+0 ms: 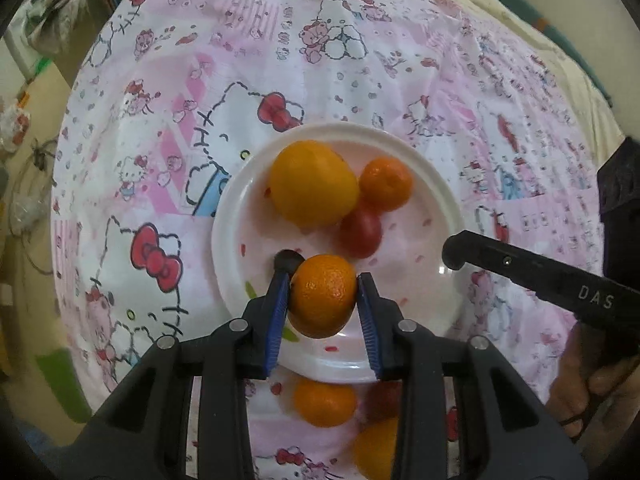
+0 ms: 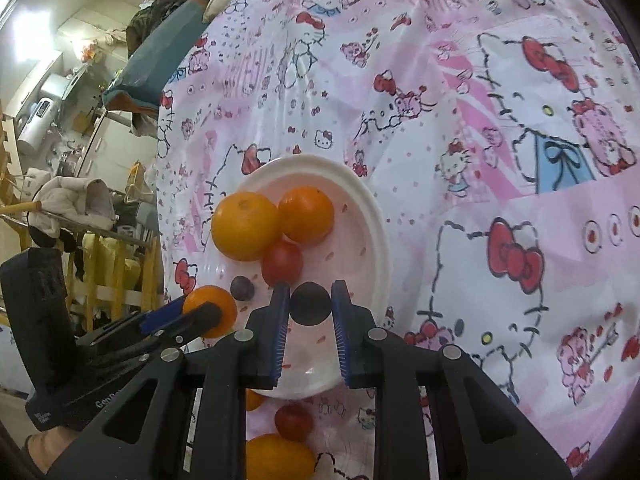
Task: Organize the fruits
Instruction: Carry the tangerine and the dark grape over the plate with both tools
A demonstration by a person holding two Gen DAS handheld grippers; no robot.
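Observation:
My left gripper (image 1: pixel 324 280) is shut on a small tangerine (image 1: pixel 323 296) and holds it just over the near part of a white plate (image 1: pixel 236 216). On the plate lie a large yellow-orange fruit (image 1: pixel 314 182), another tangerine (image 1: pixel 386 184), a red tomato (image 1: pixel 360 232) and a dark grape (image 1: pixel 288 260). My right gripper (image 2: pixel 311 288) is shut on a dark round fruit (image 2: pixel 310 305) above the plate's (image 2: pixel 376 216) near edge. The left gripper (image 2: pixel 200 312) with its tangerine (image 2: pixel 210 304) shows at the left of the right wrist view.
A pink cartoon-print cloth (image 1: pixel 160 184) covers the table. On it, near my side of the plate, lie a tangerine (image 1: pixel 324 400), a tomato (image 2: pixel 294 422) and a yellow-orange fruit (image 2: pixel 276 456). Household clutter (image 2: pixel 72 200) stands beyond the table's left edge.

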